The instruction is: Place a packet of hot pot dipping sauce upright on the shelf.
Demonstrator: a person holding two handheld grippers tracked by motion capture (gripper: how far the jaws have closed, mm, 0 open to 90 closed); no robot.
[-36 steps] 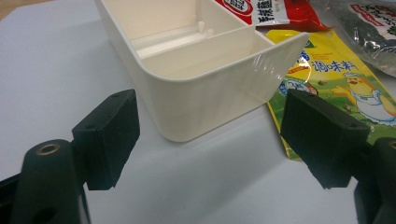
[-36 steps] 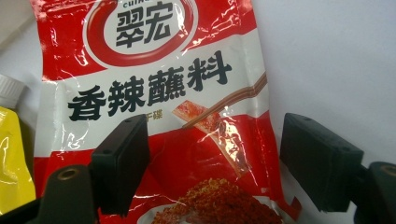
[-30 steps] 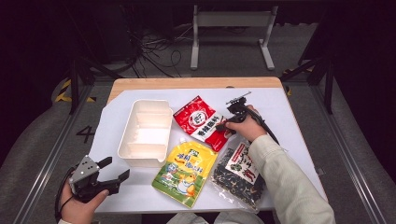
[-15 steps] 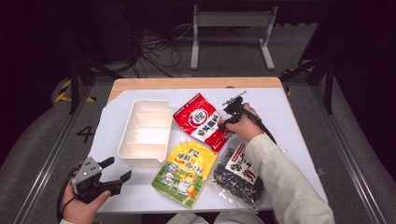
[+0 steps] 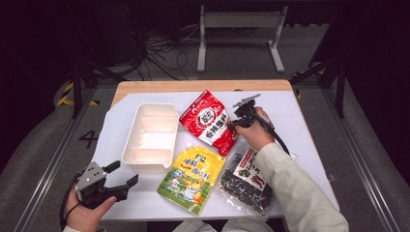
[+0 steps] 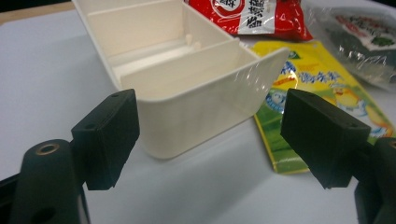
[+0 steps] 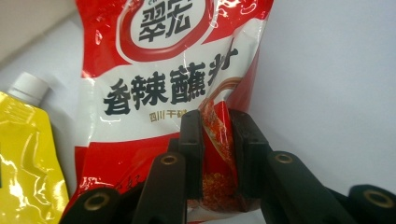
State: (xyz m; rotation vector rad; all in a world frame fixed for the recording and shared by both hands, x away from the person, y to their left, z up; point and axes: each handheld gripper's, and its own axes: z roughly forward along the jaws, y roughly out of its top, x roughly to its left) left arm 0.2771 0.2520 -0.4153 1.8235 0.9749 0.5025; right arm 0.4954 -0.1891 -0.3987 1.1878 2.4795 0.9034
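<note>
Red pouch (image 7: 177,79) edge pinched, right gripper (image 7: 217,154)

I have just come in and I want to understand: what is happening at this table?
A person works at a table with a gripper in each hand. The right gripper has just been closing, and it pinches a fold of the red sauce pouch between its fingers. The left gripper waits open in front of the white divided tray, touching nothing. A yellow spouted pouch and a clear bag of dark dried food lie beside the tray.
</note>
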